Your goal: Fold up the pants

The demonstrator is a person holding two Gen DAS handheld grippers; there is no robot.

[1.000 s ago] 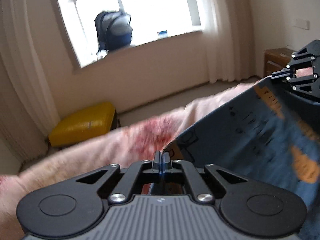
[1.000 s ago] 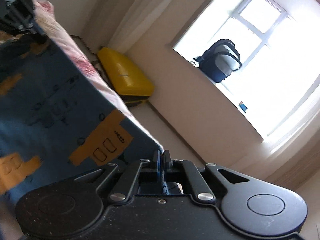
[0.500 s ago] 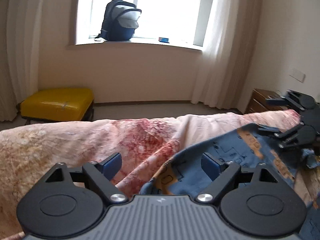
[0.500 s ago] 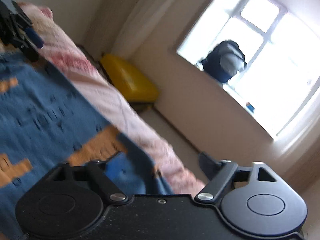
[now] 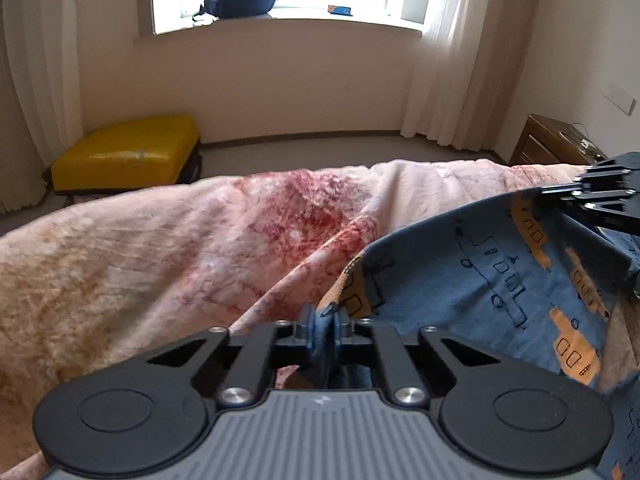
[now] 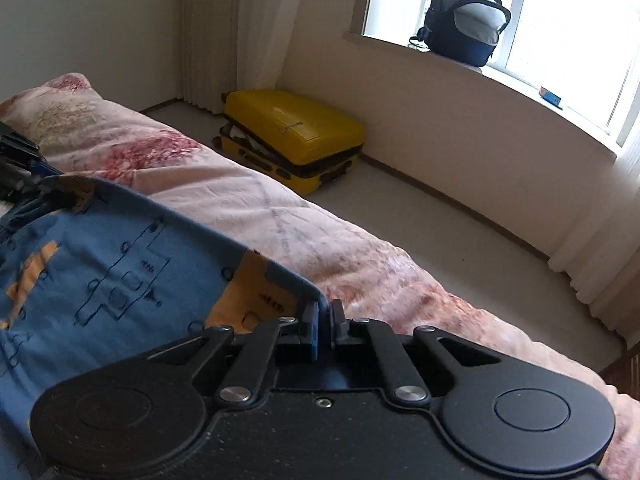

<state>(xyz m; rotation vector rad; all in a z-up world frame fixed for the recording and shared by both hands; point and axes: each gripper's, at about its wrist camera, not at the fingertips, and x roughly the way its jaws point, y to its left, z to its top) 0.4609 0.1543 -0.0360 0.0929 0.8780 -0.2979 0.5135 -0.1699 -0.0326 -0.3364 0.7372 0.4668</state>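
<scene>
The pants (image 5: 492, 292) are blue cloth with orange vehicle prints, on a pink and red blanket (image 5: 200, 248) over the bed. My left gripper (image 5: 325, 326) is shut on one corner of the pants' edge. My right gripper (image 6: 325, 320) is shut on the other corner of the same edge. The edge hangs stretched between the two, lifted off the blanket. In the left wrist view the right gripper (image 5: 600, 196) shows at the far right; in the right wrist view the left gripper (image 6: 20, 160) shows at the far left. The pants (image 6: 104, 276) fill the lower left there.
A yellow suitcase (image 5: 128, 152) lies on the floor past the bed, half open in the right wrist view (image 6: 296, 136). A dark backpack (image 6: 464, 20) stands on the windowsill. A wooden nightstand (image 5: 556, 140) is by the right wall. White curtains hang at both sides.
Half a second ago both grippers were open with the pants lying on the blanket. Now both have shut on the pants' edge and lifted it.
</scene>
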